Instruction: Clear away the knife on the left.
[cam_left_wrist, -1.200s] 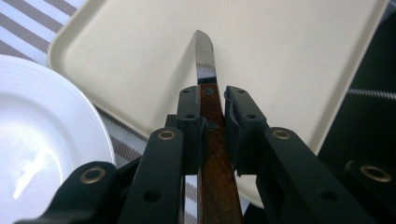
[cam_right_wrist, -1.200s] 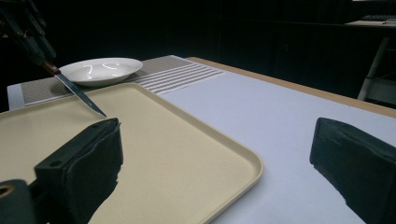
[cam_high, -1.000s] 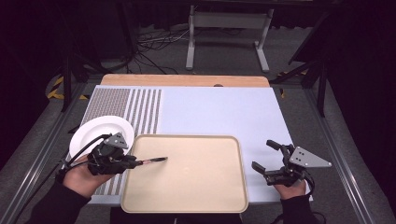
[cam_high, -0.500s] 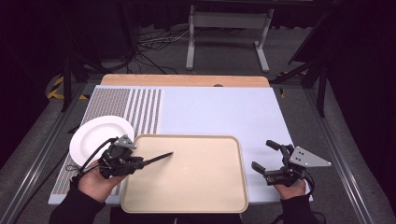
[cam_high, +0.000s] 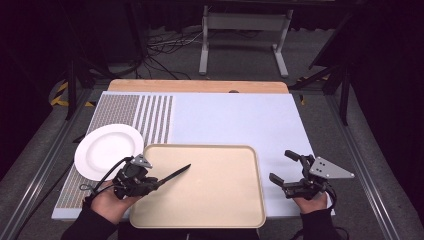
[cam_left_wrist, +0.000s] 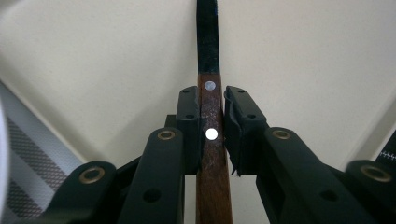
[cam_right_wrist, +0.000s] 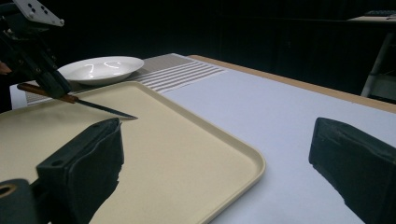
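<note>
A knife (cam_high: 172, 175) with a brown wooden handle (cam_left_wrist: 212, 140) and a dark blade is clamped by its handle in my left gripper (cam_high: 150, 184), whose jaws are shut on it. The blade reaches out over the left part of the beige tray (cam_high: 220, 200), tip low above it. In the right gripper view the knife (cam_right_wrist: 100, 108) slants down toward the tray (cam_right_wrist: 187, 140), held by the left gripper (cam_right_wrist: 58, 88). My right gripper (cam_high: 286, 167) rests on the table to the right of the tray, jaws wide open with nothing between them.
A white plate (cam_high: 107, 150) sits on the striped mat (cam_high: 145, 115) just behind and left of the tray. The pale blue table top (cam_high: 240, 120) stretches behind the tray to a wooden strip (cam_high: 200, 86) at the far edge.
My left hand has sunk and drawn back toward the near edge with the knife, whose blade now angles out over the tray. The right gripper has stayed put.
</note>
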